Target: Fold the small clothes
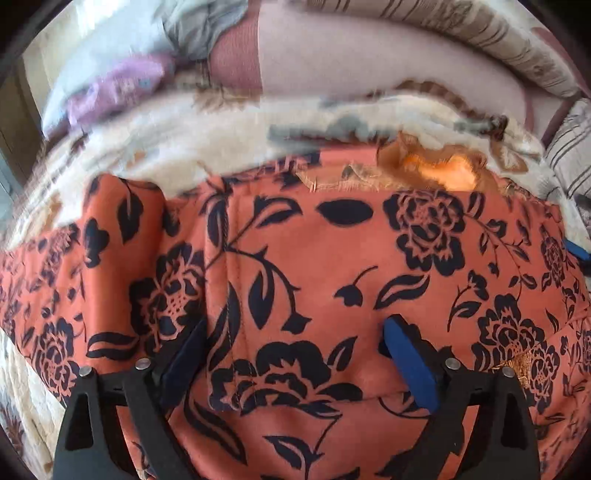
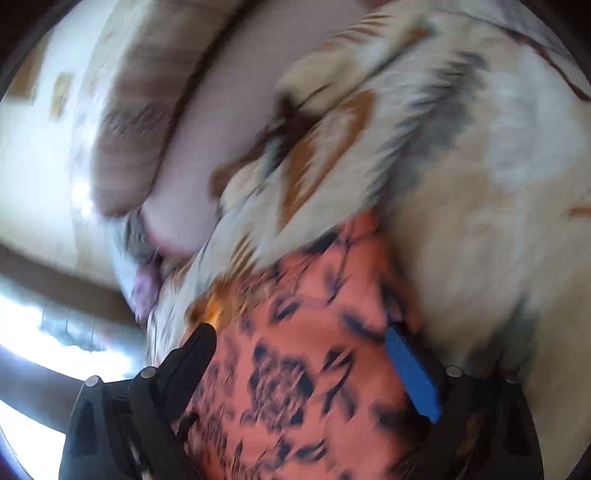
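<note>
A rust-orange garment (image 1: 332, 251) printed with dark navy flowers lies spread on a cream patterned blanket (image 1: 207, 140). Golden trim (image 1: 439, 170) shows at its far edge. My left gripper (image 1: 295, 326) hovers over the middle of the garment, jaws wide apart, with nothing pinched. A blue pad (image 1: 576, 251) of the other gripper peeks in at the right edge. In the blurred right wrist view my right gripper (image 2: 299, 332) stands open over a corner of the same garment (image 2: 306, 369), near the golden trim (image 2: 214, 306). Cloth lies between its fingers, but they do not press on it.
Behind the garment lie a pink pillow (image 1: 351, 55), striped bedding (image 1: 480, 33), a purple cloth (image 1: 122, 88) and a grey cloth (image 1: 199, 29). A striped pillow (image 1: 572, 147) sits at the right. Bright window light (image 2: 22, 332) fills the left of the right wrist view.
</note>
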Tool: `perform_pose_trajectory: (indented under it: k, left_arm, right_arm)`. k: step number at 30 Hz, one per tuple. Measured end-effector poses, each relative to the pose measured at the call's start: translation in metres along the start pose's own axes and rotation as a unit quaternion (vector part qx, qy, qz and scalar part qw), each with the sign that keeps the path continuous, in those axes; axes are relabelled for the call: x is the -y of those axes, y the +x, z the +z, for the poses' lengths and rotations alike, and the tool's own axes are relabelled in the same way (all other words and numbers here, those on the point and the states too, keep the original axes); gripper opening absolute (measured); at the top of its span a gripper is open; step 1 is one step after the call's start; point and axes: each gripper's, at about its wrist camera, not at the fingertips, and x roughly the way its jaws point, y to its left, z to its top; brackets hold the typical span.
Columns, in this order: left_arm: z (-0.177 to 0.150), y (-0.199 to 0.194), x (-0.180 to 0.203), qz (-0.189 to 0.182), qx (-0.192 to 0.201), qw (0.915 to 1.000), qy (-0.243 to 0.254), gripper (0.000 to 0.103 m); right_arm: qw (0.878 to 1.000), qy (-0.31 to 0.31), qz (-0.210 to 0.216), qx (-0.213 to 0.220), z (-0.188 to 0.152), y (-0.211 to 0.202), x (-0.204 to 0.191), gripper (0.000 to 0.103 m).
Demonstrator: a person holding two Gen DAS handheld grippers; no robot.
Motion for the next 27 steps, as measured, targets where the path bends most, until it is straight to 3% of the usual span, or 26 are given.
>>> perform_pose_trajectory:
  k: [2,4,6,8,9,10,12,13,15,18,19,21,23,25,27]
  left_arm:
    - [-0.001,-0.004,0.0,-0.006,0.0,1.0,-0.003,0.096]
    - [-0.001,-0.005,-0.001,-0.01,0.002,0.9999,-0.003,0.098]
    - [-0.006,-0.003,-0.002,-0.008,0.008,0.9999,-0.003,0.1]
    - [-0.004,0.002,0.001,-0.003,0.01,0.9999,-0.001,0.101]
    - [-0.004,0.003,0.001,-0.005,0.009,0.9999,-0.002,0.101]
    - [-0.002,0.002,0.0,-0.009,0.004,1.0,-0.002,0.101]
    - [-0.001,-0.013,-0.004,-0.025,0.009,0.9996,-0.002,0.1]
    - [-0.002,-0.025,-0.008,-0.029,0.031,0.9991,-0.005,0.1]
    - [-0.011,-0.059,-0.023,-0.022,0.088,0.9958,-0.012,0.1]
    - [-0.034,-0.102,-0.067,-0.035,0.129,0.9887,-0.069,0.1]
    - [-0.043,-0.111,-0.089,-0.047,0.135,0.9844,-0.102,0.1]
    - [-0.063,-0.122,-0.137,-0.061,0.143,0.971,-0.182,0.1]
    - [-0.08,-0.123,-0.192,-0.073,0.146,0.9473,-0.276,0.1]
    - [-0.097,-0.113,-0.251,-0.103,0.14,0.9064,-0.385,0.1]
    - [-0.11,-0.099,-0.304,-0.12,0.144,0.8586,-0.477,0.1]
  right_arm:
    - [0.998,0.03,-0.028,0.055,0.009,-0.018,0.0,0.096]
    - [0.999,0.02,0.031,0.018,0.007,-0.017,-0.012,0.096]
    - [0.999,-0.029,0.04,0.006,-0.001,-0.016,-0.03,0.096]
    - [0.995,-0.094,-0.016,-0.002,-0.004,-0.003,-0.032,0.098]
    - [0.994,-0.079,-0.076,-0.009,-0.001,0.006,-0.019,0.093]
    - [0.996,-0.033,-0.079,0.007,0.001,0.003,-0.003,0.083]
    - [0.993,-0.009,-0.104,0.062,-0.003,-0.023,-0.012,0.087]
    - [0.988,-0.046,-0.123,0.078,-0.012,-0.037,-0.033,0.088]
    - [0.985,-0.114,-0.099,0.082,-0.042,-0.058,-0.068,0.088]
    - [0.981,-0.189,-0.039,0.035,-0.1,-0.064,-0.098,0.095]
    - [0.979,-0.196,-0.05,0.028,-0.125,-0.065,-0.096,0.095]
    - [0.971,-0.215,-0.101,0.022,-0.159,-0.058,-0.085,0.096]
    - [0.959,-0.238,-0.151,0.027,-0.192,-0.047,-0.064,0.096]
    - [0.95,-0.266,-0.159,0.039,-0.207,-0.037,-0.05,0.098]
    - [0.954,-0.252,-0.159,0.036,-0.2,-0.042,-0.051,0.099]
